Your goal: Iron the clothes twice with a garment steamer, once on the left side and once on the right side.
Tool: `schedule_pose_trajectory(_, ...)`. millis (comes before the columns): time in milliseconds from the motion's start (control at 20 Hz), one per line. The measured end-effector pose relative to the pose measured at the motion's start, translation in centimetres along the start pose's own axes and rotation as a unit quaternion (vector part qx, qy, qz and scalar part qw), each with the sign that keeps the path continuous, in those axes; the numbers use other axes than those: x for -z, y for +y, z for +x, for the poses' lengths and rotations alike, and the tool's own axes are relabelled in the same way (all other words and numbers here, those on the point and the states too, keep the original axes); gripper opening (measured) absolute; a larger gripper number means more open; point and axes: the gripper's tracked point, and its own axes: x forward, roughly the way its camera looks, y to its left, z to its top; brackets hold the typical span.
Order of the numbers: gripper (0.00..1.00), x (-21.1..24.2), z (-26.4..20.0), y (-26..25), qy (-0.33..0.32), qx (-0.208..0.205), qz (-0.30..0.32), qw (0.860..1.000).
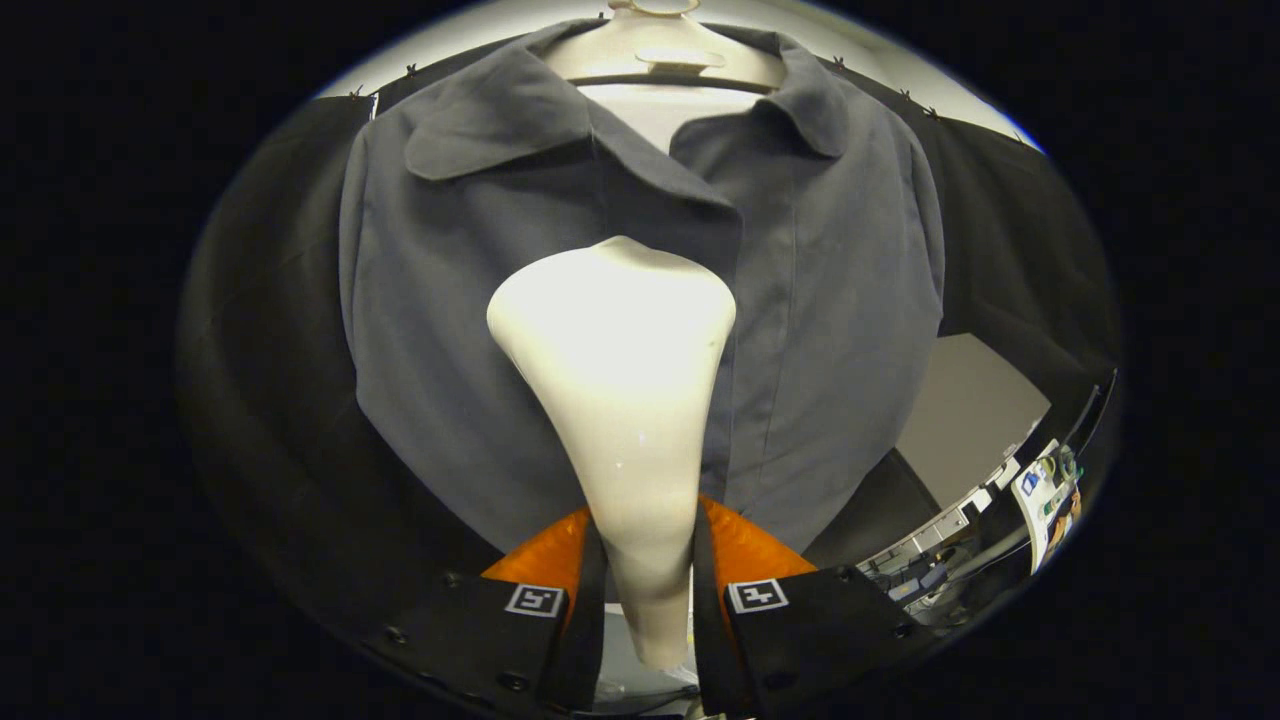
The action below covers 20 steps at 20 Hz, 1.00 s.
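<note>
A white garment steamer (620, 400) stands upright between my fingers, its handle clamped by both of them and its broad head raised toward the shirt. My gripper (640, 560) is shut on the steamer's handle. Just beyond the steamer's head hangs a grey collared shirt (830, 330) on a pale hanger (665, 55). The head sits in front of the shirt's middle, slightly on the left panel beside the button placket; whether it touches the cloth I cannot tell.
Black cloth (270, 400) hangs behind the shirt on both sides. Beyond the fingers to the right, a cluttered desk (1000, 500) with equipment and a pale wall panel (975, 410) show past the shirt's hem.
</note>
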Motion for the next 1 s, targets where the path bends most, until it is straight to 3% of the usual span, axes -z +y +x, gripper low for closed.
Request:
schedule_pose_trajectory(550, 0.46, 6.3, 5.7, 2.2, 0.048, 0.004, -0.002, 0.999)
schedule_pose_trajectory(1000, 0.46, 8.9, 6.4, 3.5, 0.049, 0.012, -0.033, 0.998)
